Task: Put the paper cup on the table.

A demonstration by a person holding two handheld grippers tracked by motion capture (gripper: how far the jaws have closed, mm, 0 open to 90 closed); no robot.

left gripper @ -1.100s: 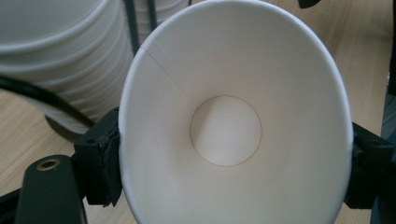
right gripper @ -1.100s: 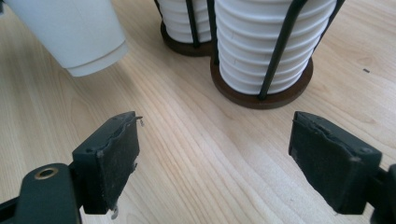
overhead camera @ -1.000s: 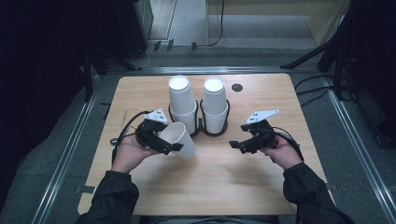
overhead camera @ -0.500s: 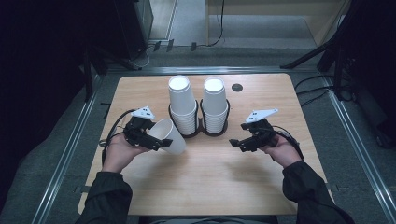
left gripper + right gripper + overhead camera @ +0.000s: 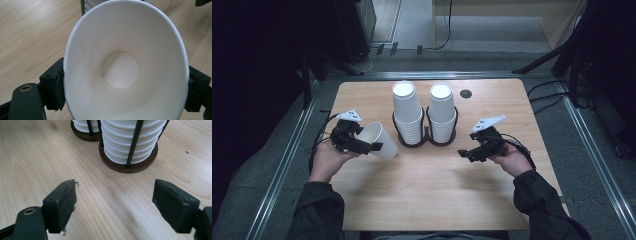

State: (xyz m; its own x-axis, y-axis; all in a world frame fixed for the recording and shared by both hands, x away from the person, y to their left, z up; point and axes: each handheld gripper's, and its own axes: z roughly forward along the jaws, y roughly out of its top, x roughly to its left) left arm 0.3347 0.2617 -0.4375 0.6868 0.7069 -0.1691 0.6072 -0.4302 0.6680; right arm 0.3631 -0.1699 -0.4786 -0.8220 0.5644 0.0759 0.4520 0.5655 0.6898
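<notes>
My left gripper (image 5: 367,140) is shut on a white paper cup (image 5: 384,145), which it holds on its side above the left part of the wooden table (image 5: 432,200). In the left gripper view the cup (image 5: 120,70) opens toward the camera, and the pads (image 5: 58,87) press its rim from both sides. Two stacks of upside-down white cups (image 5: 407,112) stand in a black wire holder (image 5: 424,140) at the table's middle. Right of the holder, my right gripper (image 5: 468,153) hovers open. Nothing lies between its jaws (image 5: 115,202), which point at the nearer stack (image 5: 130,142).
A small black round grommet (image 5: 466,93) sits in the table near its far edge, right of the stacks. Metal rails (image 5: 287,160) run along the floor on both sides of the table. Bare wood lies in front of the holder.
My left gripper has carried the cup leftward, away from the stacks. The right gripper has stayed about where it was, still open.
</notes>
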